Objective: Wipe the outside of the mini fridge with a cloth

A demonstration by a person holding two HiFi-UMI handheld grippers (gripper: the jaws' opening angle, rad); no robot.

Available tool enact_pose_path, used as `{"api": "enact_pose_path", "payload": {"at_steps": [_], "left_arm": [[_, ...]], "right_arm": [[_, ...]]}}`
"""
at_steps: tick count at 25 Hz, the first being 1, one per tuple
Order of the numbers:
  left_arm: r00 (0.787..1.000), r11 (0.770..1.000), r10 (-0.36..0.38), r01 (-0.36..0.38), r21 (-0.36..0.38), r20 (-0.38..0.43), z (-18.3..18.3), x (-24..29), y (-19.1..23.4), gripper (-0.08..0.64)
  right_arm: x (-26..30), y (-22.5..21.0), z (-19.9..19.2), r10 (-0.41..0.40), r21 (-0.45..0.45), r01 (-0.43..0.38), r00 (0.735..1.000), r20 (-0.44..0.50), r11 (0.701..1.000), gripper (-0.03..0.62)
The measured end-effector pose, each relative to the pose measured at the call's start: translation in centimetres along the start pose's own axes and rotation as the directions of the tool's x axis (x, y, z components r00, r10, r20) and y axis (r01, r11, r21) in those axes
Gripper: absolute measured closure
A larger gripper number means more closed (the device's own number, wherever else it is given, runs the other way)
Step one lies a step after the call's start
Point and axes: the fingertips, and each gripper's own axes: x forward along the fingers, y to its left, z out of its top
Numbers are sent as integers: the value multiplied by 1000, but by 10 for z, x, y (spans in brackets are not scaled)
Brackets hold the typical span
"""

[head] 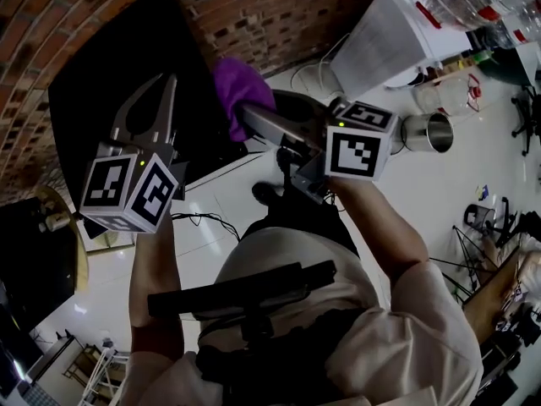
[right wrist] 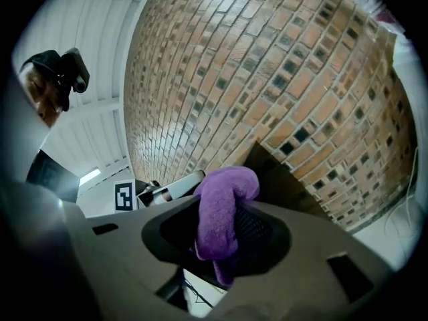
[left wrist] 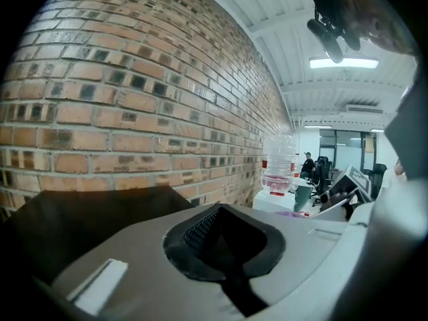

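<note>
The right gripper (head: 254,117) pinches a purple cloth (head: 241,87) in its jaws. The cloth's bulk folds over the tips, likely so a soft pad meets the black mini fridge (head: 101,83) at the head view's upper left. Whether the cloth touches the fridge I cannot tell. The left gripper (head: 167,81), jaws pressed together and empty, seems to be kept clear of the wiping.

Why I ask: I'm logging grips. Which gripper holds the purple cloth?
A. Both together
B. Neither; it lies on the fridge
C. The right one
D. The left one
C: the right gripper view shows the cloth pinched in the right gripper, while the left gripper is shut with nothing in it.
</note>
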Motion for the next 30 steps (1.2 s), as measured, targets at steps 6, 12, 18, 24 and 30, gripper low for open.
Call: {"api": "enact_pose_path", "payload": {"at_steps": [6, 12, 18, 24, 30], "left_arm": [[1000, 1000, 22, -22, 11, -19, -1, 3, -1, 552], [997, 997, 71, -71, 4, 23, 5, -1, 7, 552], [994, 994, 107, -107, -9, 5, 5, -1, 12, 552], [991, 991, 131, -131, -24, -11, 4, 0, 16, 552], [989, 988, 150, -151, -28, -14, 3, -1, 18, 552]], "right_arm": [[-9, 7, -4, 15, -19, -15, 999, -30, 1000, 457], [-9, -6, -18, 57, 77, -52, 996, -65, 996, 457], [-8, -11, -32, 86, 132, -75, 993, -81, 988, 459], [-7, -26, -49, 89, 183, -68, 990, -111, 981, 459], [-8, -39, -66, 83, 231, -50, 987, -135, 972, 459]]}}
